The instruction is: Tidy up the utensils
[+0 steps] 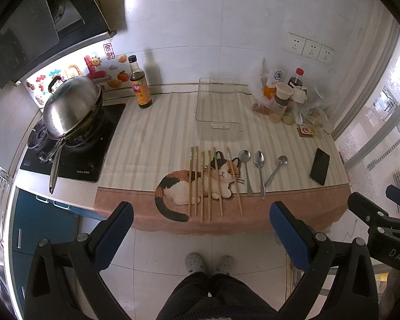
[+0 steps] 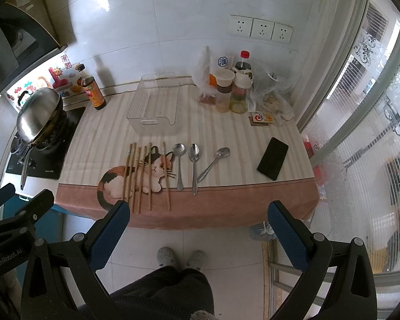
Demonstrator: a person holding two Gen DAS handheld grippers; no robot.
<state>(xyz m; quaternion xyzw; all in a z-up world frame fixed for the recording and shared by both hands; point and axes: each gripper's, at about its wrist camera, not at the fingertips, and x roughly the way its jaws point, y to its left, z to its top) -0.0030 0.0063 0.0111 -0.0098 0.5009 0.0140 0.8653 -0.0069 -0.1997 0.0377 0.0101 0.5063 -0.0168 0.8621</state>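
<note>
Several wooden chopsticks [image 1: 208, 184] [image 2: 144, 178] lie side by side on the cat-print tablecloth near its front edge. Three metal spoons [image 1: 260, 172] [image 2: 194, 168] lie to their right. A clear plastic bin [image 1: 217, 109] [image 2: 156, 104] stands empty behind them. My left gripper [image 1: 200, 232] is open and empty, held off the table's front edge above the floor. My right gripper [image 2: 198, 229] is also open and empty, at the same distance from the table. The right gripper also shows at the left wrist view's right edge [image 1: 381, 208].
A black phone [image 1: 320, 166] [image 2: 272, 158] lies at the table's right. Condiment jars and bags [image 1: 282, 98] [image 2: 232, 90] crowd the back right corner. A sauce bottle [image 1: 139, 82] [image 2: 93, 88] stands back left, beside a lidded wok [image 1: 72, 106] [image 2: 38, 114] on the stove.
</note>
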